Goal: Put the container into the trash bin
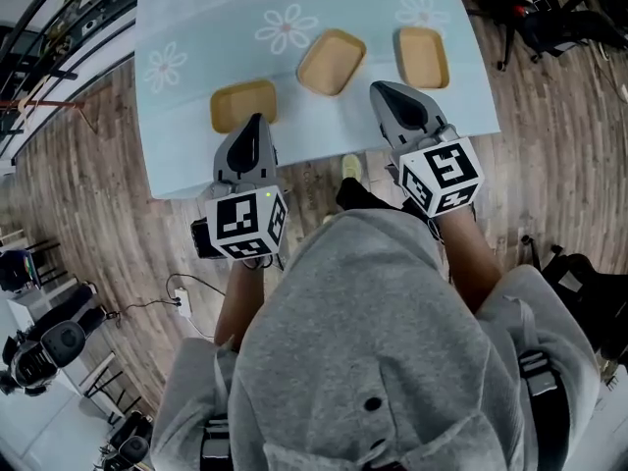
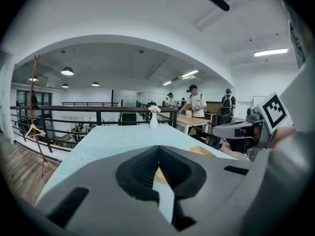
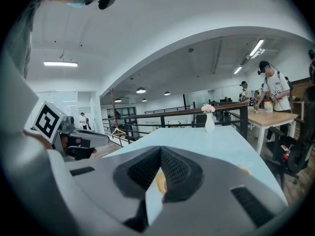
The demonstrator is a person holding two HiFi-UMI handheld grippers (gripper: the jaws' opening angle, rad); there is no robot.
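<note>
Three shallow tan containers lie on the pale blue table (image 1: pixel 196 27): a left one (image 1: pixel 243 104), a middle one (image 1: pixel 332 62) and a right one (image 1: pixel 423 57). My left gripper (image 1: pixel 257 122) hovers at the table's near edge, its tip just short of the left container, jaws shut and empty. My right gripper (image 1: pixel 383 90) reaches over the near edge between the middle and right containers, also shut with nothing held. In the left gripper view the closed jaws (image 2: pixel 158 148) hide most of a tan container (image 2: pixel 202 151). The right gripper view shows closed jaws (image 3: pixel 160 149). No trash bin is in view.
A white vase with flowers (image 2: pixel 153 119) stands at the table's far end (image 3: pixel 209 123). A railing (image 2: pixel 88 113) runs behind it, and people stand at a wooden table (image 3: pixel 268 117) beyond. Chairs and gear (image 1: pixel 549 18) sit on the wooden floor to the right.
</note>
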